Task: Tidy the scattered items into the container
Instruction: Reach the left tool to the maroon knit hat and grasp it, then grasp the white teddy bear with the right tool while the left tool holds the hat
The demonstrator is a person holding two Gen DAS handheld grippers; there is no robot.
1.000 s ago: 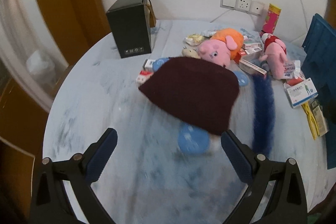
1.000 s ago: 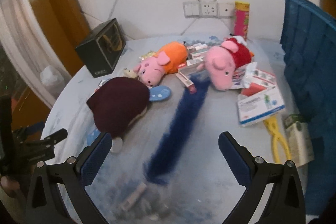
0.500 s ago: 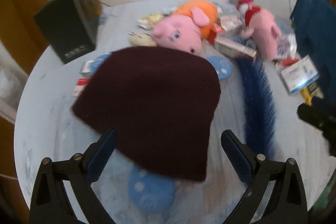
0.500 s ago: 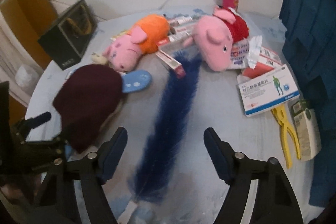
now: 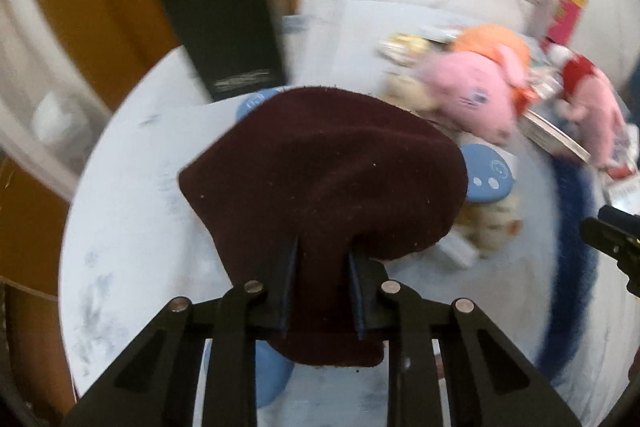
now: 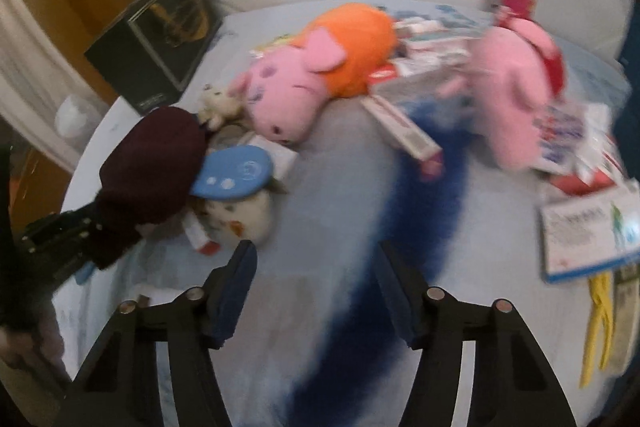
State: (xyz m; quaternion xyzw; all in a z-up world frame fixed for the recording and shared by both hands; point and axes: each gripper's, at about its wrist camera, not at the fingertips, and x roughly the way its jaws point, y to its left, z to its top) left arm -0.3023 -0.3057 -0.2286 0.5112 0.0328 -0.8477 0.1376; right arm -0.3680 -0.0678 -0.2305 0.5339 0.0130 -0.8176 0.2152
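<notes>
Left claw (image 5: 322, 275) pinches maroon hat (image 5: 328, 163).

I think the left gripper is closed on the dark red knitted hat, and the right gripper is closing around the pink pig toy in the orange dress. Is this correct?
Not quite. The right gripper is closing over the long blue furry strip, not the pig in the orange dress, which lies farther back untouched, as the right wrist view shows. The left gripper is indeed closed on the dark red hat.

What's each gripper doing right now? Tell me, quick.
Left gripper: closing, pads pinching the dark red hat.
Right gripper: open and closing, over the blue furry strip, not gripping it yet.
</notes>
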